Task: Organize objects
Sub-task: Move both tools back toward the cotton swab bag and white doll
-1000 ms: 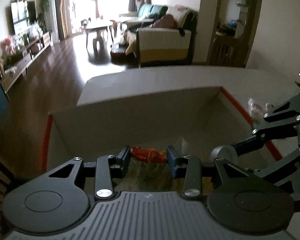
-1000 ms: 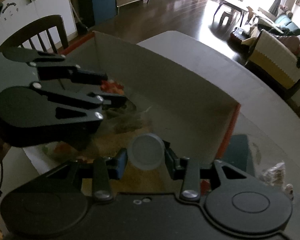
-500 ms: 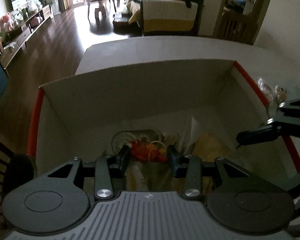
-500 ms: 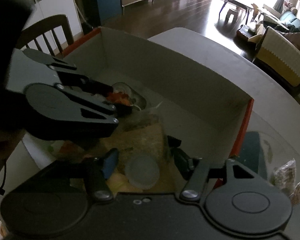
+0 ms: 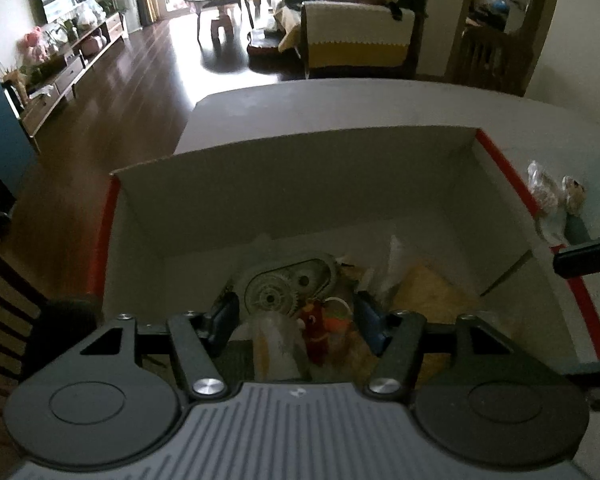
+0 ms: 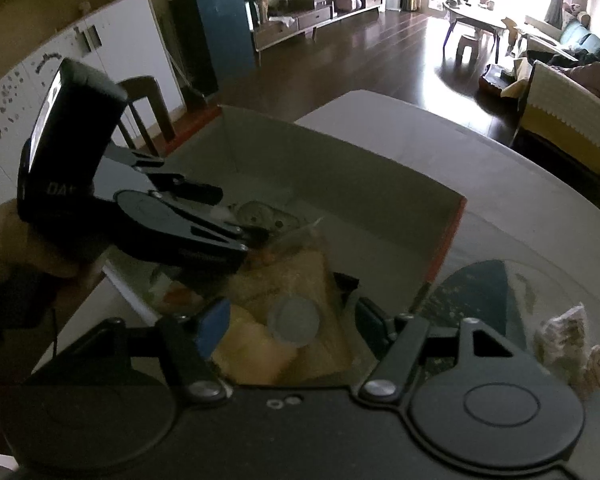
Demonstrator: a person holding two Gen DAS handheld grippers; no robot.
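Left gripper [image 5: 296, 316] apart over red keychain [image 5: 318, 330] in box [image 5: 300, 184]; right gripper [image 6: 286, 320] apart above white cap [image 6: 294, 326].

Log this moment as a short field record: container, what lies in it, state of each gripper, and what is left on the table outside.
container: cardboard box with red edges, open, on the table
contents: grey gear housing, red-orange keychain toy, round white lid, yellow packets
left gripper: open, above the keychain toy
right gripper: open, above the lid
outside the box: clear snack bag, to the right of the box
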